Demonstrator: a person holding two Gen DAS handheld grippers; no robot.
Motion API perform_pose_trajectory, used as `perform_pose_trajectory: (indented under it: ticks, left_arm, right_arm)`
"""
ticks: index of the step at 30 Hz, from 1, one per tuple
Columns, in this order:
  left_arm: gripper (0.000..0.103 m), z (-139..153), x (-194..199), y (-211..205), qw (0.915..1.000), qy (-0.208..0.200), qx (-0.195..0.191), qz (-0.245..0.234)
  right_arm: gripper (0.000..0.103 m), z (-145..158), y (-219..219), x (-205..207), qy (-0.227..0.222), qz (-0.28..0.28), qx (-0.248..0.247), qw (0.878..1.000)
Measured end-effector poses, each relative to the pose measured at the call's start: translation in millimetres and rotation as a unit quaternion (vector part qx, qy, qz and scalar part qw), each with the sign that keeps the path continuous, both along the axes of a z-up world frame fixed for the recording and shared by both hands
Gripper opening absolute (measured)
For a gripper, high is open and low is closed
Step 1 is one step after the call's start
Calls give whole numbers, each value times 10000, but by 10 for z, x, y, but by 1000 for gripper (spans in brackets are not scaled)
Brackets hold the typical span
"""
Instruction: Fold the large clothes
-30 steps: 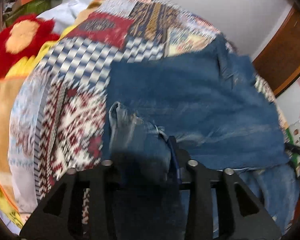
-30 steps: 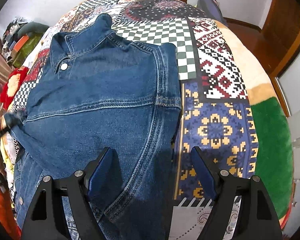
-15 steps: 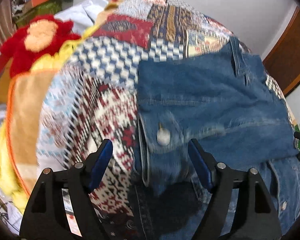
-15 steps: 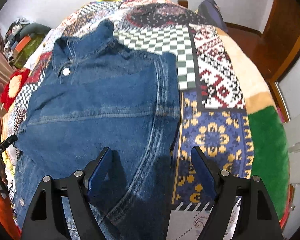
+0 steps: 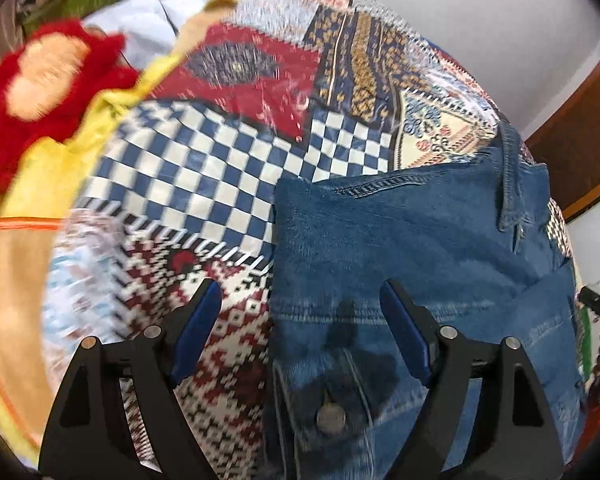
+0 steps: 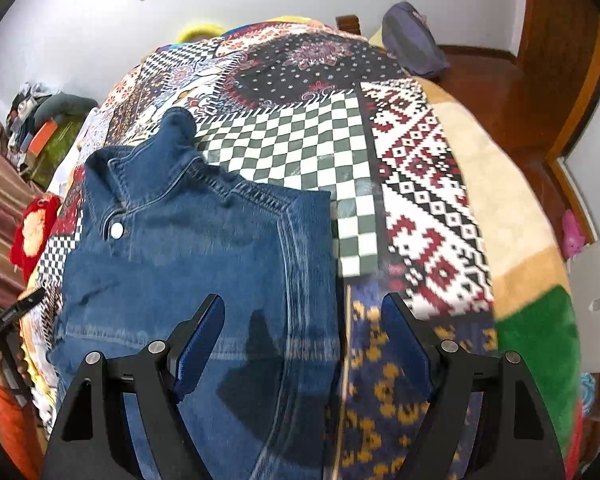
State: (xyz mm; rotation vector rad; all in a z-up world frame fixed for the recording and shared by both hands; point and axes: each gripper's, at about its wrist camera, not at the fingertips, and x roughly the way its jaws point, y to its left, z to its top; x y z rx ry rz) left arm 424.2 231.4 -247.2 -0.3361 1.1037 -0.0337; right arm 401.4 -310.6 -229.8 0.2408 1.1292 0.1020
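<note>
A blue denim jacket [image 5: 412,248] lies flat on a patchwork blanket, collar at the far end, sleeves folded in. My left gripper [image 5: 300,312] is open and empty, held above the jacket's left edge, with a metal button [image 5: 331,420] below it. In the right wrist view the jacket [image 6: 188,264] fills the left half, its collar [image 6: 172,148] pointing away. My right gripper [image 6: 302,328] is open and empty above the jacket's right edge.
The patchwork blanket [image 6: 308,148] covers the bed. A red and yellow plush cushion [image 5: 48,80] lies at the far left. A grey-purple bag [image 6: 412,36] sits at the bed's far corner. Wooden furniture [image 6: 560,52] stands to the right. The left gripper's tip [image 6: 28,300] shows at the left.
My left gripper has let go of the jacket sleeve, opened and drawn back; the sleeve now lies folded on the jacket. My right gripper stayed open and moved slightly back.
</note>
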Motion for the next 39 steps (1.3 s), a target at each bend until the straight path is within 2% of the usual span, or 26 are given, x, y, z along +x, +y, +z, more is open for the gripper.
perform_pose_trajectory:
  ticks: [3, 9, 10, 11, 13, 14, 16, 19, 24, 31, 35, 39]
  left_arm:
    - [79, -149, 177, 37, 9998, 127, -129, 28]
    - [51, -325, 447, 95, 9979, 132, -634, 11]
    - [41, -376, 490, 94, 9971, 177, -745, -1]
    - [37, -434, 529, 94, 9962, 230, -845, 19]
    - [24, -479, 555, 112, 9956, 180, -910, 149]
    - [22, -480, 556, 130, 9951, 153, -957, 206]
    - [19, -465, 527, 165, 9945, 102, -1008, 260]
    - [13, -355, 482, 143, 9969, -3, -737, 258]
    - [12, 4, 436, 135, 9989, -309, -72, 335]
    - [12, 377, 531, 190, 9945, -592, 818, 284]
    - [12, 344, 670, 208, 9923, -563, 1065, 300]
    - [12, 130, 838, 264, 9942, -336, 969, 336]
  right_arm:
    - [77, -134, -11, 176, 151, -25, 169, 9997]
    - [60, -317, -58, 393, 234, -172, 602, 9978]
    - [53, -327, -55, 417, 230, -172, 644, 9975]
    - [43, -343, -43, 444, 247, -147, 694, 9972]
    - [35, -392, 5, 497, 321, -72, 739, 9967]
    - [27, -405, 26, 516, 300, -61, 652, 9974]
    - [22, -414, 66, 551, 280, 3, 487, 9984]
    - [17, -382, 80, 629, 285, 84, 530, 9982]
    - [14, -181, 237, 929, 175, 387, 286, 9987]
    - [14, 380, 747, 1372, -675, 859, -340, 9934]
    - [14, 406, 935, 1592, -966, 893, -702, 9888]
    - [14, 106, 966, 1783, -786, 815, -969, 9888]
